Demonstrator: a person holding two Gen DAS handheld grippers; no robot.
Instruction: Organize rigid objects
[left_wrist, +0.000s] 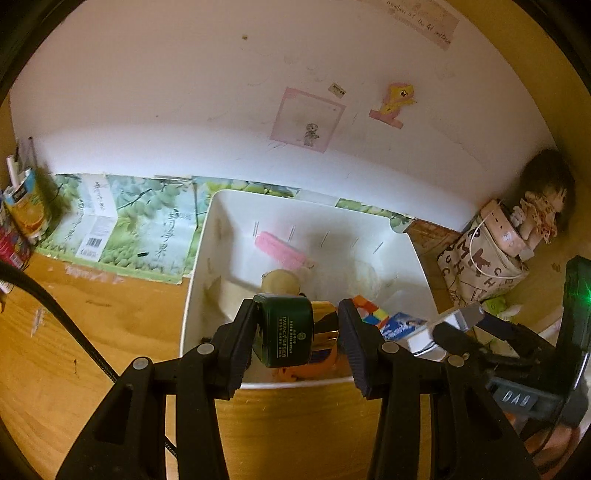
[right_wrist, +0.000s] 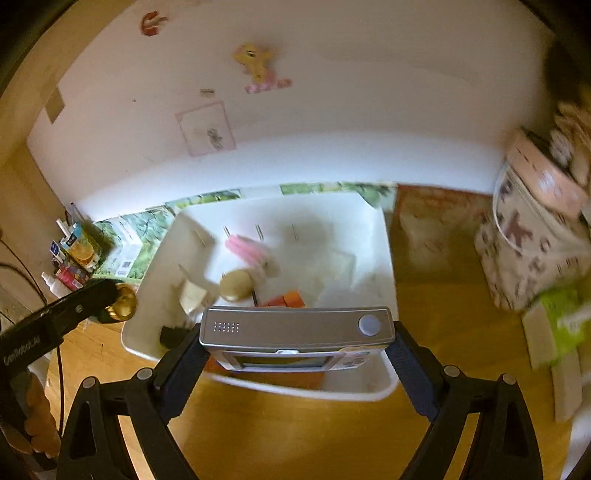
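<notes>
My left gripper (left_wrist: 297, 317) is shut on a dark green jar (left_wrist: 284, 328) with a gold cap (left_wrist: 325, 325), held sideways above the near end of a white bin (left_wrist: 199, 258). My right gripper (right_wrist: 297, 343) stands wide and is shut on a silver handheld device (right_wrist: 295, 326), held flat over the bin's (right_wrist: 388, 258) near rim. In the bin lie a pink bar (left_wrist: 280, 247), a round tan thing (left_wrist: 280, 282), a colour cube (left_wrist: 369, 312) and a blue box (left_wrist: 400, 325). The left wrist view shows the device (left_wrist: 443, 325) at right; the right wrist view shows the gold cap (right_wrist: 123, 302) at left.
The bin sits on a wooden desk against a white wall. A patterned bag (left_wrist: 480, 266) with a doll on top stands at the right, and a green pack (right_wrist: 557, 317) lies beside it. Drink cartons (left_wrist: 26, 206) crowd the left corner. A black cable (left_wrist: 55, 306) crosses the left.
</notes>
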